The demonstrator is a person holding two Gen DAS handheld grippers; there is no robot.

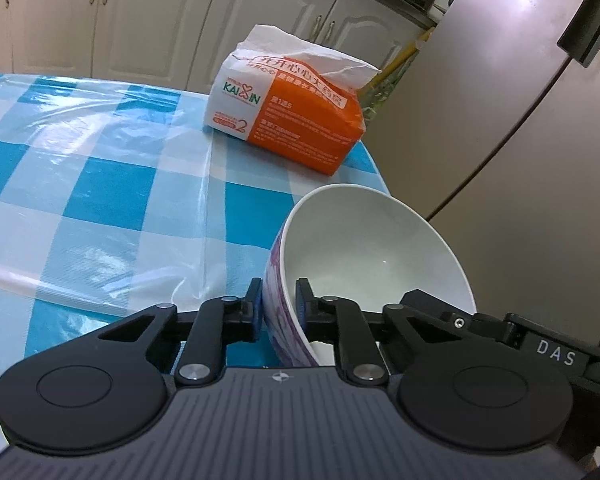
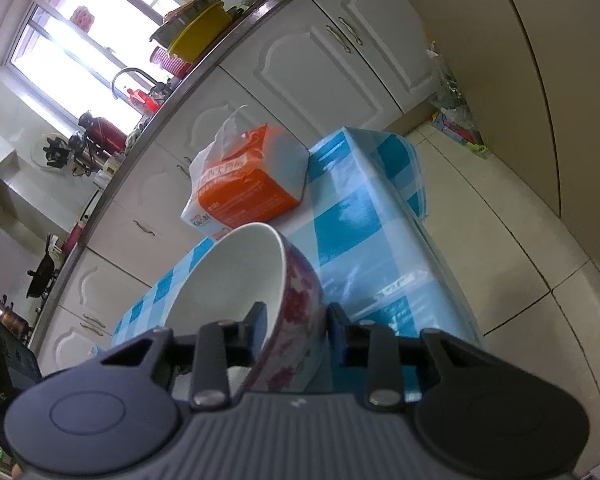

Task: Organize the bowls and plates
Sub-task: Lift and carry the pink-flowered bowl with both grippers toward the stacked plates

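Observation:
My left gripper (image 1: 280,300) is shut on the rim of a white bowl with a purple flower pattern (image 1: 364,248). It holds the bowl tilted above the right edge of the blue-and-white checked table (image 1: 100,200). My right gripper (image 2: 296,320) is shut on the wall of a white bowl with a red flower pattern (image 2: 228,276). It holds that bowl tilted above the table (image 2: 360,232). Part of the right gripper (image 1: 540,344) shows at the right of the left wrist view. No plates are in view.
An orange-and-white tissue pack (image 1: 288,112) lies at the far right corner of the table; it also shows in the right wrist view (image 2: 244,184). White cabinets (image 1: 140,20) stand behind. A grey fridge (image 1: 500,100) is at the right. The tiled floor (image 2: 520,260) lies below.

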